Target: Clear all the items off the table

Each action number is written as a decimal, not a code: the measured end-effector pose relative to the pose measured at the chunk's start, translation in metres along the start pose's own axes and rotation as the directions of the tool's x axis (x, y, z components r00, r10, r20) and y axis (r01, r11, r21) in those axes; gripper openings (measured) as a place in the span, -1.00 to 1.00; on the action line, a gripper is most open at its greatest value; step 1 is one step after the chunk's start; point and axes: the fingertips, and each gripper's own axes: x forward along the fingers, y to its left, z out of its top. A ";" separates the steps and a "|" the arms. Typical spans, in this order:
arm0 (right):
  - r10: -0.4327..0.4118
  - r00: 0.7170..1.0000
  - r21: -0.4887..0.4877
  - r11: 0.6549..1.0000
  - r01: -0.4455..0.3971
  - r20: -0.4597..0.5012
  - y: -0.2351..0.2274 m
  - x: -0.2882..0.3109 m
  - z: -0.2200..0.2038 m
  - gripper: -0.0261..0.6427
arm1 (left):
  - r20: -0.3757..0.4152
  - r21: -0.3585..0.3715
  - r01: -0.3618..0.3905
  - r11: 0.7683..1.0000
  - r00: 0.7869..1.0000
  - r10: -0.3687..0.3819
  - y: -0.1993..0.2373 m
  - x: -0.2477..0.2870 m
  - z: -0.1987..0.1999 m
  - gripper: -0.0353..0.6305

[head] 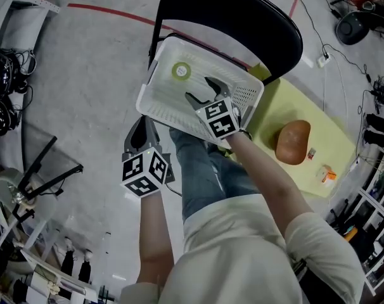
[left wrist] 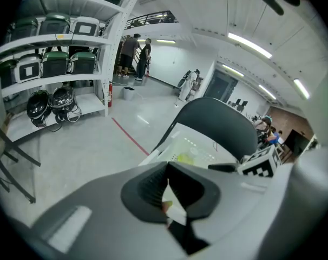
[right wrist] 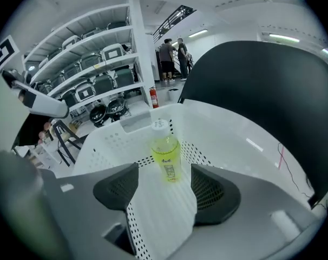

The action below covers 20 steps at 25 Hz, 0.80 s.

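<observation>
Jaws of right gripper (right wrist: 164,194) apart above bottle (right wrist: 166,156)

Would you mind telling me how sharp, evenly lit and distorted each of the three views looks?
Head view: evenly lit and sharp, the white basket bright but not blown out. Left gripper view: strong fisheye with dark corners, shelves bowed, ceiling lights glaring, the left tool soft. Right gripper view: same fisheye; the bottle is fairly crisp, the right tool softer in the foreground.

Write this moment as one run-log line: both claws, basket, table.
left claw: shut | right claw: open, over basket | bottle: in basket | table: brown rounded item and small items remain
</observation>
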 end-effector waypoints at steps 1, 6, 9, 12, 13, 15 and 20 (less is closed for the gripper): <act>-0.002 1.000 -0.001 1.000 0.002 0.005 -0.001 -0.008 0.001 -0.03 | -0.004 0.006 0.006 1.000 1.000 -0.006 -0.007 -0.002 -0.002 -0.87; -0.022 0.999 -0.002 1.000 0.022 0.032 -0.005 -0.045 0.004 -0.23 | -0.022 0.045 0.037 0.998 0.999 -0.036 -0.038 -0.013 -0.008 -0.87; -0.028 0.998 0.007 1.000 0.028 0.051 -0.007 -0.068 0.006 -0.35 | -0.031 0.061 0.048 0.997 0.998 -0.046 -0.052 -0.020 -0.013 -0.87; -0.030 0.998 -0.004 1.000 0.030 0.063 -0.005 -0.088 0.009 -0.51 | -0.036 0.077 0.056 0.995 0.998 -0.054 -0.064 -0.028 -0.016 -0.87; -0.030 0.997 -0.014 0.999 0.031 0.064 -0.004 -0.095 0.009 -0.56 | -0.037 0.082 0.059 0.995 0.998 -0.056 -0.067 -0.031 -0.016 -0.87; -0.033 0.997 -0.029 0.999 0.035 0.067 -0.004 -0.106 0.010 -0.67 | -0.035 0.092 0.065 0.994 0.997 -0.062 -0.074 -0.037 -0.016 -0.87; -0.051 0.996 -0.035 0.998 0.054 0.078 -0.006 -0.134 0.010 -0.79 | -0.030 0.117 0.083 0.990 0.996 -0.080 -0.091 -0.047 -0.018 -0.87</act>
